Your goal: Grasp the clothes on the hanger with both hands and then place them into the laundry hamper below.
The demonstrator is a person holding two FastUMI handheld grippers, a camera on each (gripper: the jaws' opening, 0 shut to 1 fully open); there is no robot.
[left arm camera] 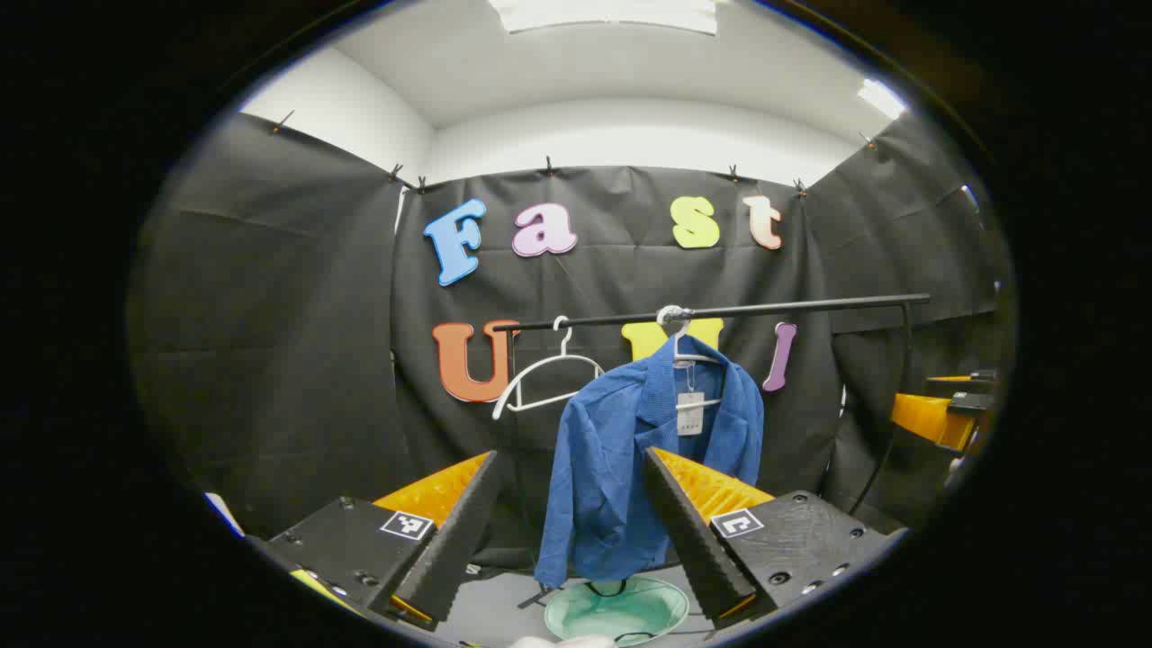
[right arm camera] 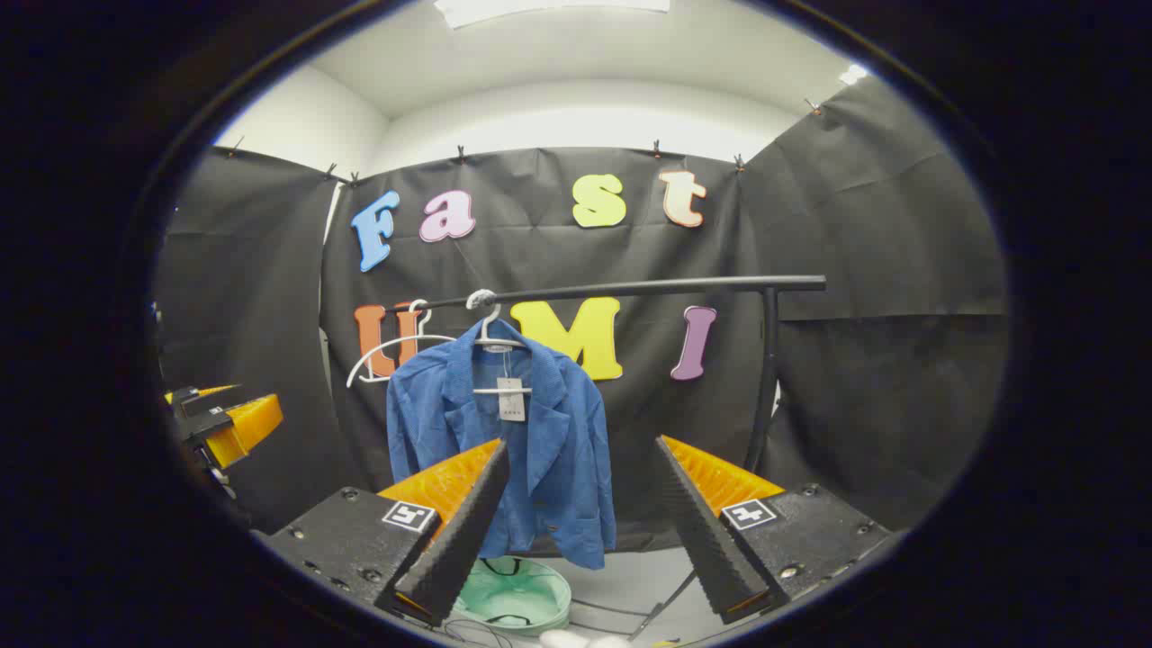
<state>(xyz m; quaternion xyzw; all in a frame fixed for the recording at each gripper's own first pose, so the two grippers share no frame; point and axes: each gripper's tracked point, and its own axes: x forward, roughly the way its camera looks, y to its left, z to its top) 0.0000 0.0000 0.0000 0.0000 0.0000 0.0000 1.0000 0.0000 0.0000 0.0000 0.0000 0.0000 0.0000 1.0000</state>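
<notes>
A blue jacket [left arm camera: 630, 459] [right arm camera: 531, 441] hangs on a white hanger [left arm camera: 688, 355] [right arm camera: 493, 337] from a black rail [left arm camera: 720, 312] [right arm camera: 630, 289], with a paper tag at its collar. Under it on the floor sits a pale green laundry hamper [left arm camera: 616, 610] [right arm camera: 513, 596]. My left gripper [left arm camera: 571, 468] is open, some way short of the jacket, nothing between its fingers. My right gripper [right arm camera: 585, 459] is open too, at a similar distance, the jacket behind its left finger. Each gripper also shows at the edge of the other's view: the right gripper [left arm camera: 945, 409], the left gripper [right arm camera: 216, 418].
An empty white hanger [left arm camera: 544, 378] [right arm camera: 396, 351] hangs on the rail left of the jacket. The rail's upright post [right arm camera: 765, 378] stands at the right. Black cloth walls close the booth behind and on both sides. Grey floor lies around the hamper.
</notes>
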